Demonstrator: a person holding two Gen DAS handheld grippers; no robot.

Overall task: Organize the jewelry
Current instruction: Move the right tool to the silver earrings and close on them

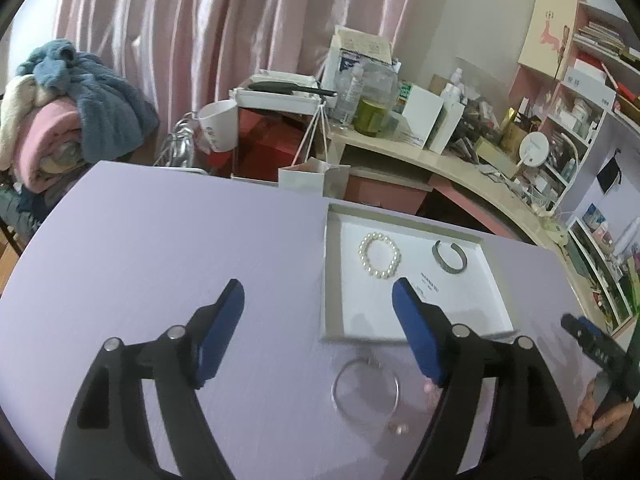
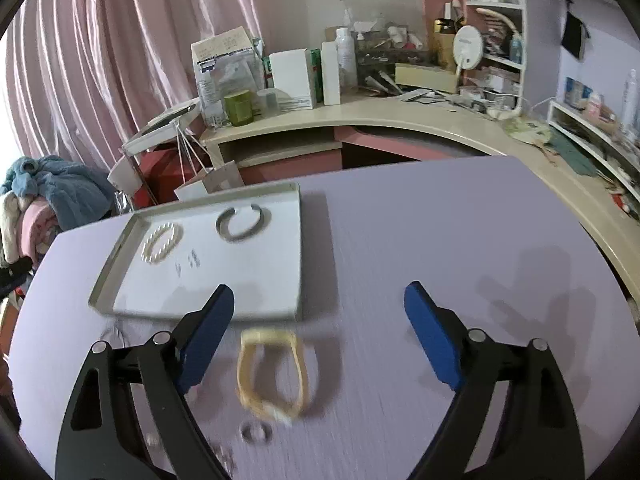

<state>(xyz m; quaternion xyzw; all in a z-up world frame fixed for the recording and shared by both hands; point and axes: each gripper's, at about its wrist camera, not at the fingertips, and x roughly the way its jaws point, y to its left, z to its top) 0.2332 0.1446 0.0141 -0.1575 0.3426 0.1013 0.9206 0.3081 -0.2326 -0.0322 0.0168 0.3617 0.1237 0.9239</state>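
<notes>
**Two pieces in the tray, several left on the table**

Left wrist view: the left gripper point(image 1: 318, 294) hangs with jaws apart and empty over the table point(image 1: 160, 240). In the tray point(image 1: 330, 280) lie a pearl bracelet point(image 1: 380, 255) and a grey cuff point(image 1: 451, 257). A silver bangle point(image 1: 366, 390) and a small ring point(image 1: 399, 428) wait outside, near its front edge.

Right wrist view: the right gripper point(image 2: 319, 300) is also apart and empty. A yellow bangle point(image 2: 274, 376) and another ring point(image 2: 256, 432) lie on the table below it, not yet stowed. Roughly halfway, I judge.
</notes>
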